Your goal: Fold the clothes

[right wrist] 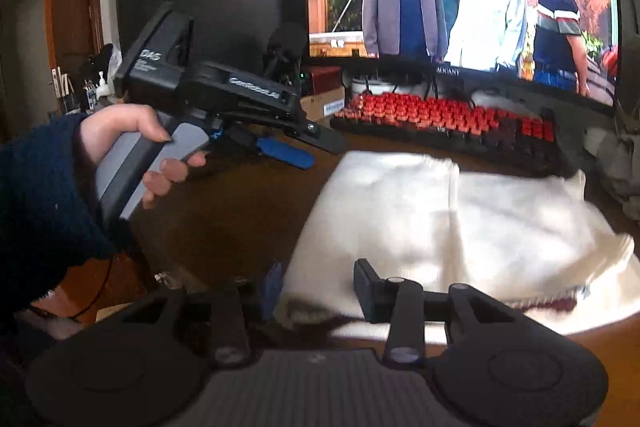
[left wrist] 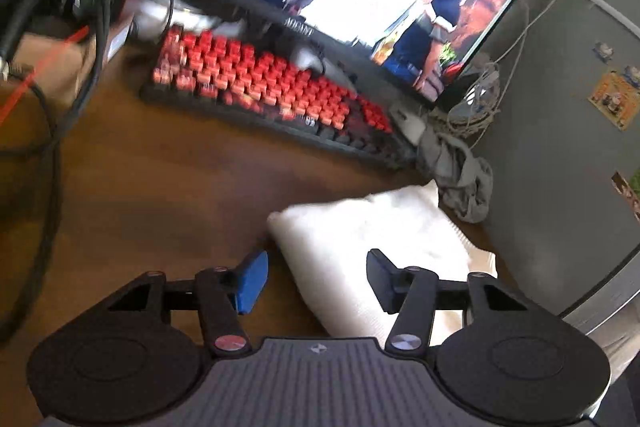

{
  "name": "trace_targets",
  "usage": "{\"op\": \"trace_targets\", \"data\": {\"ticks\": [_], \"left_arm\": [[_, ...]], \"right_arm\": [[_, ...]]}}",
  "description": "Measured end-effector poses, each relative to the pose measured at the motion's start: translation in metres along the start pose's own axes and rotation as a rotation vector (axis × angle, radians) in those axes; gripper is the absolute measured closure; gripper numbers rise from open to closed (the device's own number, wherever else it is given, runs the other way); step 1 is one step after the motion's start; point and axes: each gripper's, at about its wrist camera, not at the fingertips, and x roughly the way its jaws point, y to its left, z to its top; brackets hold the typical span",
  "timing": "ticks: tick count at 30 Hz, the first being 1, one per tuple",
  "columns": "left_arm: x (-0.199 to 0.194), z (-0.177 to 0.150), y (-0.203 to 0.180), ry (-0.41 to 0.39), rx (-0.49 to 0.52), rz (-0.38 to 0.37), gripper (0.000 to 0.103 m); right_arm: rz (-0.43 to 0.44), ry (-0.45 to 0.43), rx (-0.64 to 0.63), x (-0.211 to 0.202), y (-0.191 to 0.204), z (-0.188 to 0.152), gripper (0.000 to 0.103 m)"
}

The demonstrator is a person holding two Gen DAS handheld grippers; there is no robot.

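Here, the folded white cloth (right wrist: 440,223) lies on the brown surface (left wrist: 168,187) before the red keyboard (left wrist: 264,83), with both the left gripper (left wrist: 316,279) and right gripper (right wrist: 316,291) jaws spread, grasping nothing.

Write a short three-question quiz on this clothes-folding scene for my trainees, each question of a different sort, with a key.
1. True or false: the left gripper is shut on the white garment.
2. Multiple choice: what lies directly behind the white garment on the wooden desk? A) a laptop B) a keyboard with red keys C) a stack of books
3. Short answer: what crumpled item sits beside the far corner of the white garment, next to the grey cabinet?

Key
1. False: its fingers stand apart and hold nothing.
2. B
3. A grey cloth.
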Motion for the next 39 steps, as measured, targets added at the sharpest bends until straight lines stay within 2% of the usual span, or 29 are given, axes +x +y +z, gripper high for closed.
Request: {"op": "trace_targets", "data": {"ticks": [8,12,15,21,24,26,28,32,33,34,39], "left_arm": [[0.024,-0.003,-0.005,0.024,0.028,0.019,0.051],[0.024,-0.004,-0.006,0.027,0.030,0.018,0.051],[0.024,-0.004,-0.005,0.023,0.021,0.023,0.051],[0.029,-0.002,-0.006,0.018,0.019,0.030,0.055],[0.033,0.001,-0.006,0.018,0.020,0.033,0.055],[0.035,0.002,-0.007,0.018,0.021,0.035,0.055],[0.036,0.003,-0.007,0.017,0.024,0.038,0.055],[0.038,0.003,-0.008,0.013,0.035,0.044,0.055],[0.037,0.003,-0.008,0.013,0.038,0.045,0.055],[0.037,0.003,-0.009,0.012,0.042,0.047,0.055],[0.037,0.002,-0.010,0.009,0.057,0.053,0.055]], "right_arm": [[0.006,0.009,0.026,-0.019,0.005,-0.012,0.064],[0.008,-0.036,0.027,-0.022,0.005,-0.006,0.066],[0.027,-0.014,0.010,-0.013,0.007,-0.003,0.090],[0.070,0.013,0.039,-0.013,0.007,-0.005,0.090],[0.075,-0.024,0.091,-0.023,-0.005,-0.004,0.089],[0.014,-0.058,0.114,-0.030,-0.014,-0.003,0.088],[-0.094,-0.072,0.143,-0.033,-0.027,-0.004,0.080],[-0.184,-0.054,0.230,-0.031,-0.050,-0.013,0.077],[-0.173,-0.047,0.239,-0.030,-0.052,-0.015,0.081],[-0.155,-0.039,0.245,-0.030,-0.055,-0.017,0.095],[-0.161,-0.039,0.252,-0.035,-0.053,-0.018,0.095]]}}
